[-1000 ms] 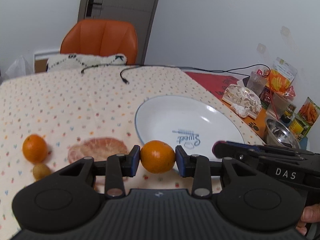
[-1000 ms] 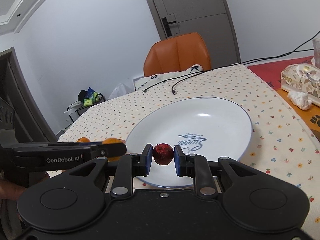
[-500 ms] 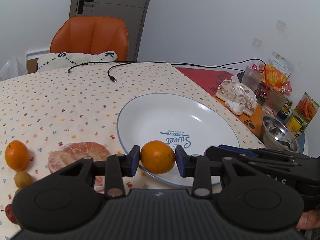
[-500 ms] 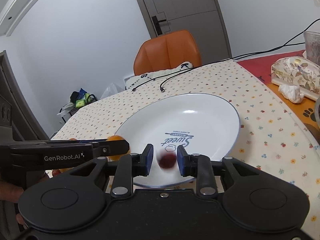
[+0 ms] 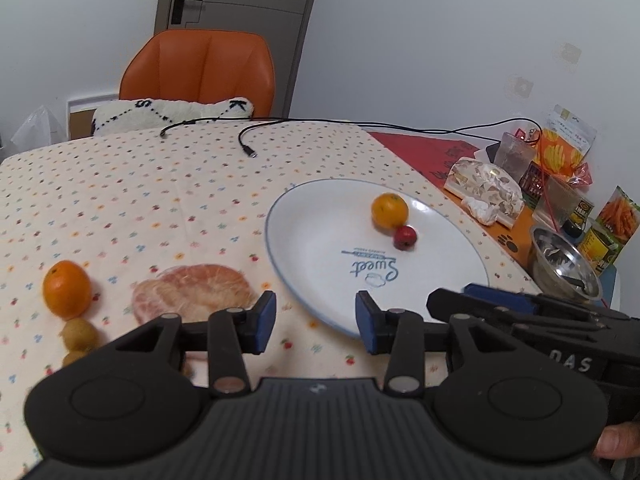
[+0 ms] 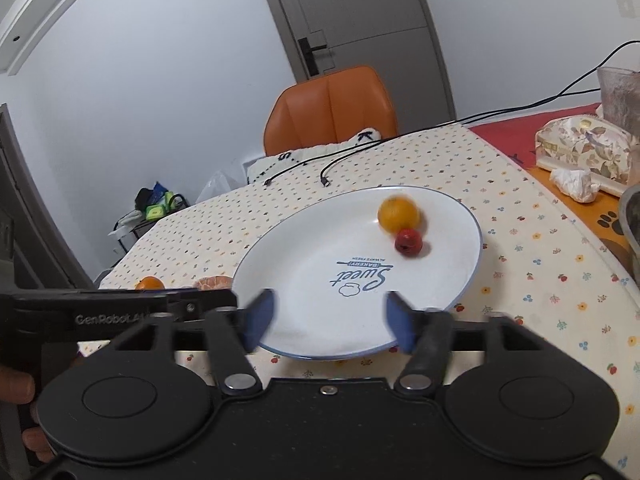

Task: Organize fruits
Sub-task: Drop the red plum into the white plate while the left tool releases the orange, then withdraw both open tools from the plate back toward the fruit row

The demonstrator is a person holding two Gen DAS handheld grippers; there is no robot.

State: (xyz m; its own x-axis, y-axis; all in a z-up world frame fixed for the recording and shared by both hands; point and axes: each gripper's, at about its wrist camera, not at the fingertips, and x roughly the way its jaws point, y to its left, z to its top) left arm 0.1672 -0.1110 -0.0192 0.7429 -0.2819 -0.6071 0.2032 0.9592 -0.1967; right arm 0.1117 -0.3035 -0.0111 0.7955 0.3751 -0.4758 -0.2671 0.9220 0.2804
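Note:
A white plate with blue lettering lies on the dotted tablecloth. An orange and a small red fruit rest side by side in its far right part. My left gripper is open and empty at the plate's near left rim. My right gripper is open and empty over the near rim. Left of the plate lie a peeled pomelo piece, another orange and small yellow-brown fruits.
Black cables lie at the table's far side before an orange chair with a white cushion. A tissue box, snack packets and a metal bowl crowd the right edge.
Both grippers have opened and pulled back. The orange left the left gripper and the red fruit left the right one; both now lie in the plate.

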